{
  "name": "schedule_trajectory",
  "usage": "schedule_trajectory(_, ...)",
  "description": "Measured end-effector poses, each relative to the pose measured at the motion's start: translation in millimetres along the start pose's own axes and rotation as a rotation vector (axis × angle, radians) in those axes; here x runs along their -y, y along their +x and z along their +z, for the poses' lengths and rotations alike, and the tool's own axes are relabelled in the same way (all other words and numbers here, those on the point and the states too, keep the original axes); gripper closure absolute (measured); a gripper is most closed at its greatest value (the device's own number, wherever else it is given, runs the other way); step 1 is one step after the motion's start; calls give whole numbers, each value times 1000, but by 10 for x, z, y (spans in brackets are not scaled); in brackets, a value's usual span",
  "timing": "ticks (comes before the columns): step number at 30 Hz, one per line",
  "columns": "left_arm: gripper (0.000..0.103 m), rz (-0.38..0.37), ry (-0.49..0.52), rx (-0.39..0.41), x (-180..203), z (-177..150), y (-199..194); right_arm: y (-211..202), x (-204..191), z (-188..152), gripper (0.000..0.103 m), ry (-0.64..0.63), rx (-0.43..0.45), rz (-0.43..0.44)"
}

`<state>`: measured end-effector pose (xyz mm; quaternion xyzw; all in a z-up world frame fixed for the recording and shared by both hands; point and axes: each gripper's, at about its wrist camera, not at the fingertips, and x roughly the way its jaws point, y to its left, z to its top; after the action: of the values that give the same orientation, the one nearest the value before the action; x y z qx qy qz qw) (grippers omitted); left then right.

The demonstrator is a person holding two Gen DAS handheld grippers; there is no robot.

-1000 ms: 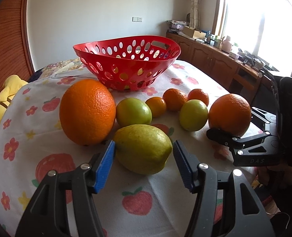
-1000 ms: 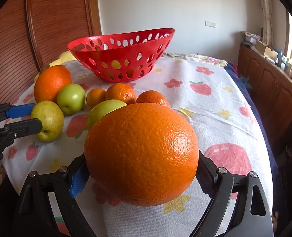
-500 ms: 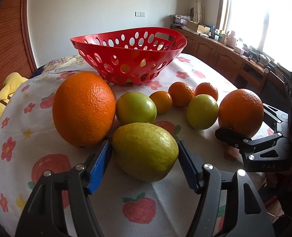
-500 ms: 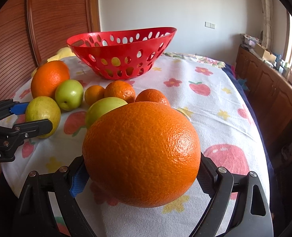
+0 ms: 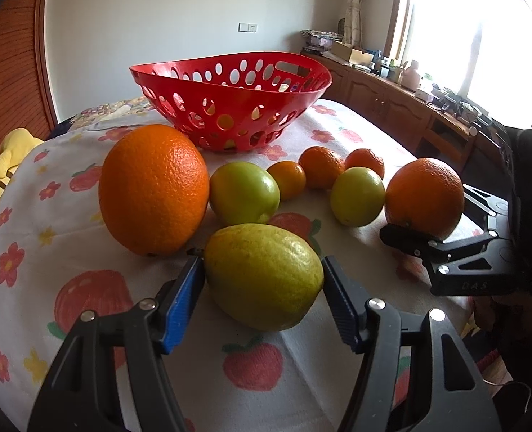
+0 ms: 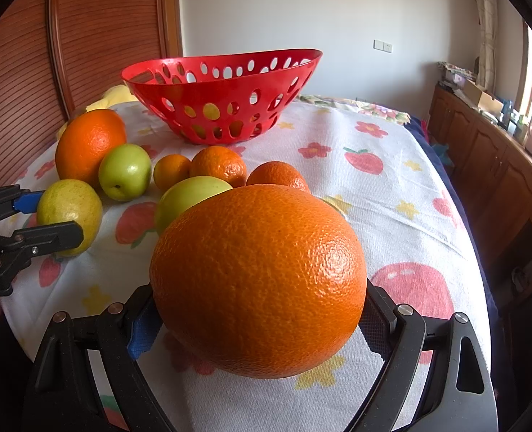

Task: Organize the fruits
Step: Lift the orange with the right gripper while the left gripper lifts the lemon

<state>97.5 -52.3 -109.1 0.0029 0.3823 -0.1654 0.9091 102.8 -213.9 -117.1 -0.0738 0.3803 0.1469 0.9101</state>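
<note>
Your left tongs (image 5: 262,280) close on a yellow-green pear (image 5: 264,275) resting on the counter (image 5: 302,378); your right tongs (image 6: 256,320) clamp a large orange (image 6: 258,280) there. The red basket (image 5: 229,86) behind holds perhaps one fruit, glimpsed through its holes. Seven loose fruits remain, so sorting has barely begun.

White wall (image 5: 179,18), bright window (image 5: 482,25), wooden cabinets (image 5: 392,108)

Ahead of the left claw (image 5: 262,284), a large round orange (image 5: 153,189) and green round fruits (image 5: 244,193) block the way to the red perforated plastic basket (image 5: 229,97); its right side has bare flowered cloth (image 6: 392,180).
</note>
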Motion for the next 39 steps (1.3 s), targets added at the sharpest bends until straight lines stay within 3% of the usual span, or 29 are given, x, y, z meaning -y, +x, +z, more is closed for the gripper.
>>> schedule_trajectory(21,38,-35,18,60,30,48,-255,22,21,-23,11,10,-11,14)
schedule_trajectory(39,38,-38,45,159,-64,451,-544,-109,54,27,13,-6,-7,13)
